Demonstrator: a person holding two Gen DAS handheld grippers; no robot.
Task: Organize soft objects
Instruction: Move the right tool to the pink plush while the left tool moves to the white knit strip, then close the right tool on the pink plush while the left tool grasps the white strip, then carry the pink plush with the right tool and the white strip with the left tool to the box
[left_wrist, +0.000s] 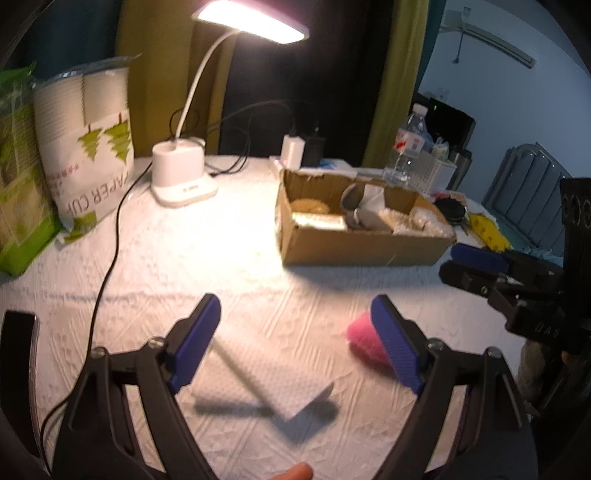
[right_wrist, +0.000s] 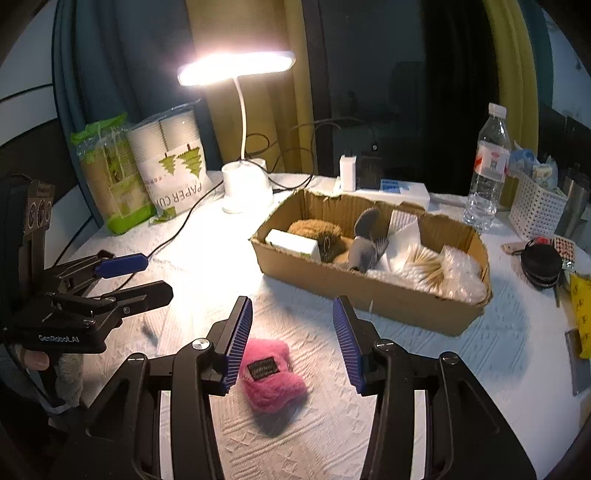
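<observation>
Fingers (right_wrist: 239, 343) ribbed, blue, spread on both grippers; fuzzy pink pouch (right_wrist: 271, 373) between right pair.

A lived-in home room, likely a bedroom corner. Table covered with a white embossed cloth (right_wrist: 317, 435); lit white gooseneck desk lamp (right_wrist: 245, 184) set on it. Olive and teal curtains (right_wrist: 266, 92) hung behind. Household clutter noted: bagged stack of paper cups (right_wrist: 173, 162), clear plastic water bottle (right_wrist: 487, 162), white perforated basket (right_wrist: 537, 210), open brown cardboard box (right_wrist: 369, 291), chargers (right_wrist: 348, 172) plugged in.
</observation>
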